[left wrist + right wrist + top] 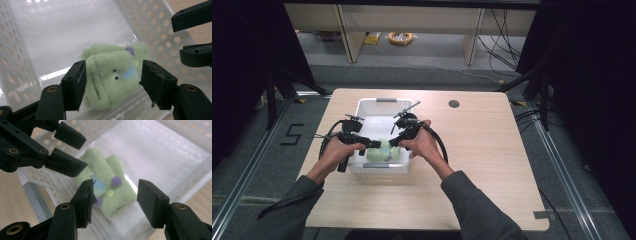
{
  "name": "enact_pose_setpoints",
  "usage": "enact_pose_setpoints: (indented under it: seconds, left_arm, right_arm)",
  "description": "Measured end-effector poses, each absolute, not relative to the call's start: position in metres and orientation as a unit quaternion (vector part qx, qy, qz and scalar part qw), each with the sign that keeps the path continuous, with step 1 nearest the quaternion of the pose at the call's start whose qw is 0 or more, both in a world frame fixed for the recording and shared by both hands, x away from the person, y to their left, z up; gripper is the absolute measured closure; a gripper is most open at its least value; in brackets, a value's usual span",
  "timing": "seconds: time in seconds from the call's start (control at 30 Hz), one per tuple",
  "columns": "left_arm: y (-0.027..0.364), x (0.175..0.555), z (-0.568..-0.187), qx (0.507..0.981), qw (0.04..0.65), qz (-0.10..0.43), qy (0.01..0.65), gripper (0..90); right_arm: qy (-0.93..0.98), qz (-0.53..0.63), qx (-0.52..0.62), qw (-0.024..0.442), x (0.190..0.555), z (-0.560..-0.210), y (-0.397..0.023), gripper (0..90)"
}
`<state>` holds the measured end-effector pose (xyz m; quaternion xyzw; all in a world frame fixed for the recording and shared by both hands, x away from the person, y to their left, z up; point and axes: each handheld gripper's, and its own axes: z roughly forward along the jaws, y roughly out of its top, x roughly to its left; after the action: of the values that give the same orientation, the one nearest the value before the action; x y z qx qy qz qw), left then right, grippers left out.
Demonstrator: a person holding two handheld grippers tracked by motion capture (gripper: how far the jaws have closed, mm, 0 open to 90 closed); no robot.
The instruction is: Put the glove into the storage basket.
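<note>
Grey sleeves and both hands come in at the bottom of the high view, each holding a gripper over a white perforated basket (362, 110) on the wooden tabletop (492, 150). Inside it, near its front end, lies a folded pale green fleece cloth (110, 75) with purple, blue and yellow button-like trims. The left gripper (112, 80) has its fingers spread wide, one on either side of the cloth without touching it. The right gripper (113, 200) hangs above the cloth, fingers also wide apart and empty.
</note>
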<state>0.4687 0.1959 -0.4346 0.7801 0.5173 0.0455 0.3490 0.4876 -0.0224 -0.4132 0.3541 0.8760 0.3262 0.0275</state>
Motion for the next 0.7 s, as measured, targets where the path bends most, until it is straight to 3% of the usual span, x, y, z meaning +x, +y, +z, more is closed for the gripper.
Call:
enact_pose_setpoints:
  seconds: [0.7]
  left_arm:
    - [0.183, 0.430, -0.406, 0.787, 0.407, 0.054, 0.461, 31.0]
  right_arm:
    - [0.858, 0.376, 0.349, 0.031, 0.458, -0.393, -0.068, 41.8]
